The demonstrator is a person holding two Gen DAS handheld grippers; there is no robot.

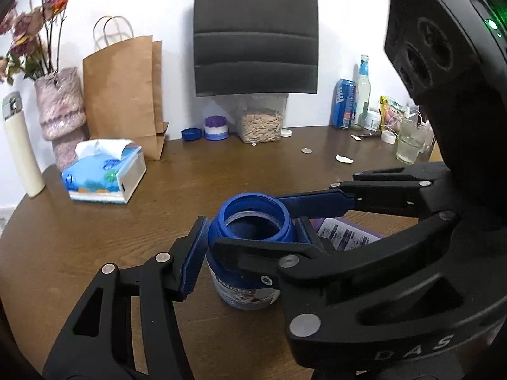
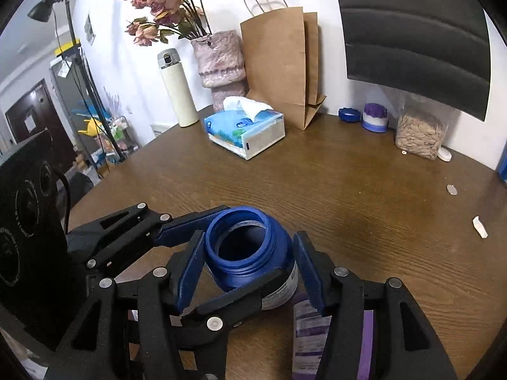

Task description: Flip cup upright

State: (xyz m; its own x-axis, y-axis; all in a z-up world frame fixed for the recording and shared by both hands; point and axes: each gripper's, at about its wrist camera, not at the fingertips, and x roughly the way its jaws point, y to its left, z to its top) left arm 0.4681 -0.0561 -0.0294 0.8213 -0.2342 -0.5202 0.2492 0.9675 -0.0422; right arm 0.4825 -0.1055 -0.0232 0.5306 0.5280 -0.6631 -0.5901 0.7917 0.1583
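Where the round, brown wood-grain surface (image 1: 95, 253) bulges toward both cameras, the cup (image 1: 240, 291) stands upright near its front edge, mouth up. It is a deep blue, wide-mouthed vessel with a ridged neck, a dark hollow inside and a pale printed label low on its body.

The left claw (image 1: 250, 237) brackets it from either side, closed to the cup's width, with its blue pads (image 1: 193, 253) pressed against the walls. The right claw (image 2: 250, 269) comes in crosswise, also narrowed around the cup; whether its pads actually bear on it, I cannot tell. A flat purple packet (image 1: 348, 234) with a printed label lies just beside the cup, under the right claw.

Farther back, a blue tissue box (image 1: 104, 177) sits on the left, well apart from the cup. Behind it, a brown paper bag (image 1: 123, 88), a pink vase (image 1: 60, 107) of dried flowers and a cream flask (image 1: 20, 148) stand along the white wall. At the rear centre are a blue lid (image 1: 191, 134), a small purple-and-white jar (image 1: 216, 128) and a clear tub of seeds (image 1: 261, 123), with a dark padded panel (image 1: 255, 31) above. On the right are a blue can (image 1: 343, 103), a bottle (image 1: 363, 91) and a glass (image 1: 410, 141), with a coin (image 1: 306, 150) lying alone. Past the surface's left side, the right wrist view shows a tripod stand (image 2: 73, 47) and a dark door (image 2: 25, 117).
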